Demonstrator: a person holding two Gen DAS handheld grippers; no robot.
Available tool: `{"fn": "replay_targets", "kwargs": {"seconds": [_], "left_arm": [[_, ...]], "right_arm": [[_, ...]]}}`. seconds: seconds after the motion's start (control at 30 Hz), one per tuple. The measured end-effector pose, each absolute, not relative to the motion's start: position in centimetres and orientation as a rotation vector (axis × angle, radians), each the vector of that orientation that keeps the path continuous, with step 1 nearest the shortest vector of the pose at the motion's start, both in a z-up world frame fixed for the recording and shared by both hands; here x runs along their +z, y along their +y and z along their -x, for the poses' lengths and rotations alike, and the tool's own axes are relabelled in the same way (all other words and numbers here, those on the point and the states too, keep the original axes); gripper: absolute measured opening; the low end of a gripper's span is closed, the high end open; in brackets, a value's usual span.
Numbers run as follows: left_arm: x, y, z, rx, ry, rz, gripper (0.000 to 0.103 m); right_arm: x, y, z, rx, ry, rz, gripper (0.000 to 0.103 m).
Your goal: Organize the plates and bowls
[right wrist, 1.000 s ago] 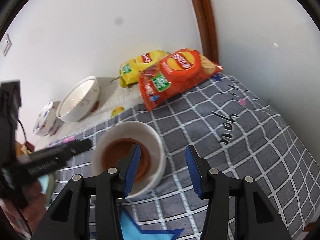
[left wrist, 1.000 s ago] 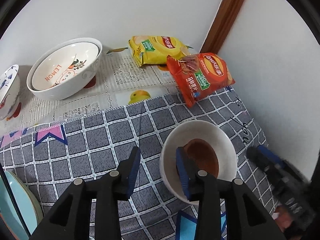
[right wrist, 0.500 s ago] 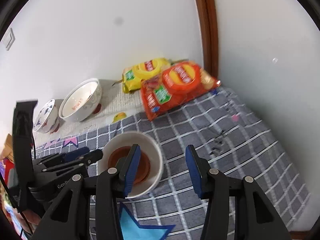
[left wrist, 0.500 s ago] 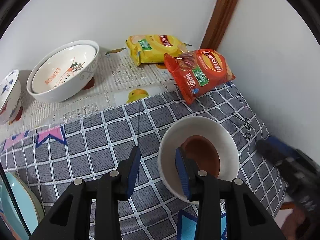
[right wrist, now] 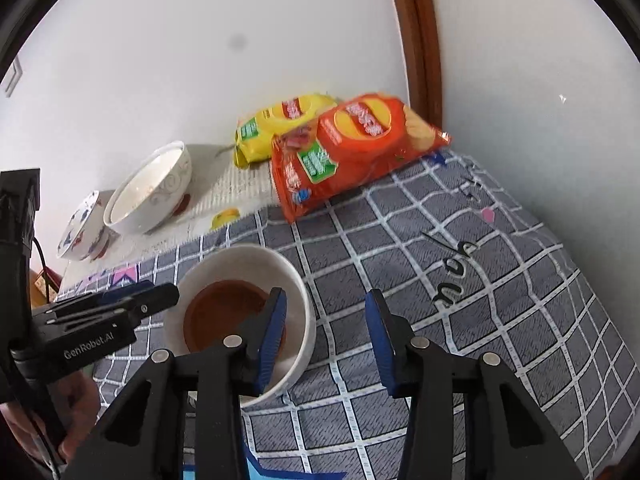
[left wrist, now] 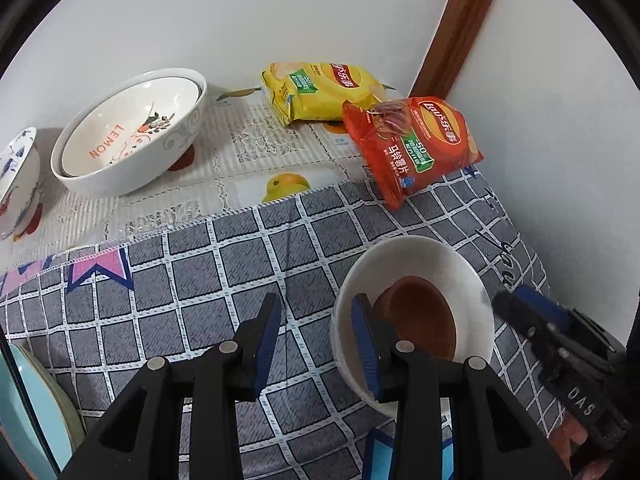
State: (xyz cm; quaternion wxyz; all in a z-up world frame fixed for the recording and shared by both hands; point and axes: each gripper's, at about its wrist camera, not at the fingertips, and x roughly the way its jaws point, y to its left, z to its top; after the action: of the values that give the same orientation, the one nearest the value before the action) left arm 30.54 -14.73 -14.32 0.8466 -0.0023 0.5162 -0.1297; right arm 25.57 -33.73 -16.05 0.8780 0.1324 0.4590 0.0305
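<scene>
Left tool (left wrist: 316,334) spread, white bowl (left wrist: 412,276) rim between fingers, on checked cloth (left wrist: 192,280)

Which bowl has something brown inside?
The plain white bowl on the grey checked cloth; the lemon-print bowl and blue-patterned bowl show none.

bowl (left wrist: 412,276) on cloth (left wrist: 200,280), bags (left wrist: 416,148) behind

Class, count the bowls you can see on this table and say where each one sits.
4, perhaps more hidden: a white bowl with brown inside between the grippers, two nested LEMON bowls at the back, and a blue-patterned bowl far left.
</scene>
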Motion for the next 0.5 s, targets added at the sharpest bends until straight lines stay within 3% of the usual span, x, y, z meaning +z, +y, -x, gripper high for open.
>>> {"fn": "replay_targets", "kwargs": {"seconds": [0.3,0.43,0.5], "left_arm": [[-15.4,-15.8,-30.3,-0.257,1.104,-0.058,0.035],[-16.1,-16.4,-30.2,-0.250,1.116,-0.093,0.035],[-16.3,-16.5,-30.2,-0.245,1.118,-0.098,0.035]], "right_arm": [[-17.0,-32.4,-25.9,0.071,1.005,-0.222,0.041],[-17.9,-32.4,-26.3,0.048,1.046,-0.215,0.027],[-18.2,-32.4,-26.4,0.056,1.053,-0.219,0.027]]}}
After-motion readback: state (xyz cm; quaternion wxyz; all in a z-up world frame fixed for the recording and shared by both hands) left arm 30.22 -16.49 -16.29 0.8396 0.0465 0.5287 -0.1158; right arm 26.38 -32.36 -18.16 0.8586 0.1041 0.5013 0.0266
